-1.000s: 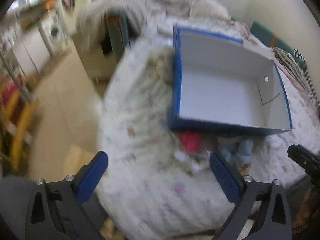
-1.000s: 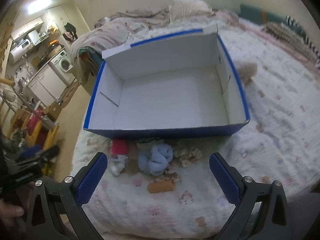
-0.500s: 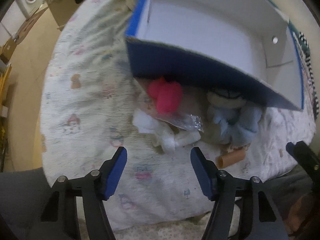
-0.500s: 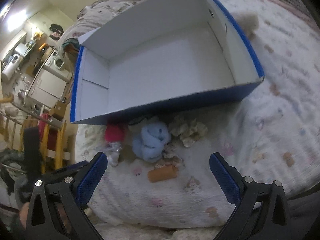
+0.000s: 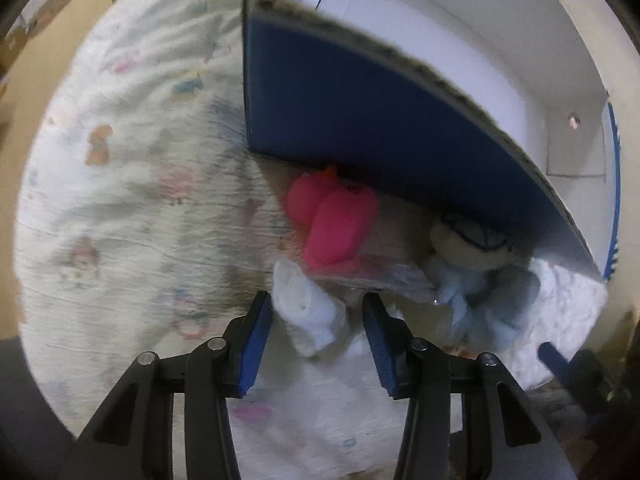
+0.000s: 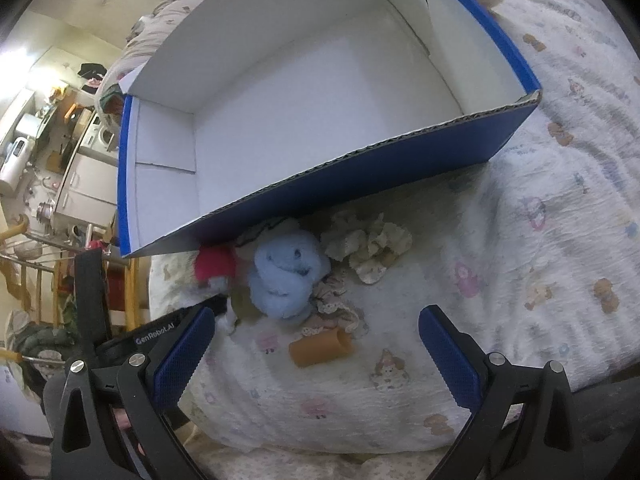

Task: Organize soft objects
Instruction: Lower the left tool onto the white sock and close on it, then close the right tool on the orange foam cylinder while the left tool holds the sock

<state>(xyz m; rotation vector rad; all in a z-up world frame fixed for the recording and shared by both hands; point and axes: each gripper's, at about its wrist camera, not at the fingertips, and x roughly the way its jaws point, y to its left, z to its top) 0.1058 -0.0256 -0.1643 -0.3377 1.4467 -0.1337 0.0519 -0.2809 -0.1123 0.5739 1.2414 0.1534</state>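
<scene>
A pile of soft things lies on the quilt against the near wall of a blue box (image 6: 360,168) with a white inside. My left gripper (image 5: 318,332) points down at the pile, its jaws closing with a white cloth (image 5: 308,312) between them; only the left pad looks in contact. Just beyond are a pink plush (image 5: 336,220) and a clear wrapper (image 5: 384,276). My right gripper (image 6: 316,356) stands open and wide over a tan roll (image 6: 322,347). Beyond the roll sit a light blue plush (image 6: 286,272) and a cream lace cloth (image 6: 372,244).
The printed quilt (image 6: 540,264) covers a bed whose near edge drops off right below both grippers. A cream plush with black lines (image 5: 472,244) is tucked under the box wall. A wooden rack (image 6: 24,280) and kitchen units (image 6: 80,176) stand off to the left.
Both grippers have sunk toward the pile and tipped further down. The left jaws have narrowed from wide apart to close around the white cloth. The right jaws stay wide.
</scene>
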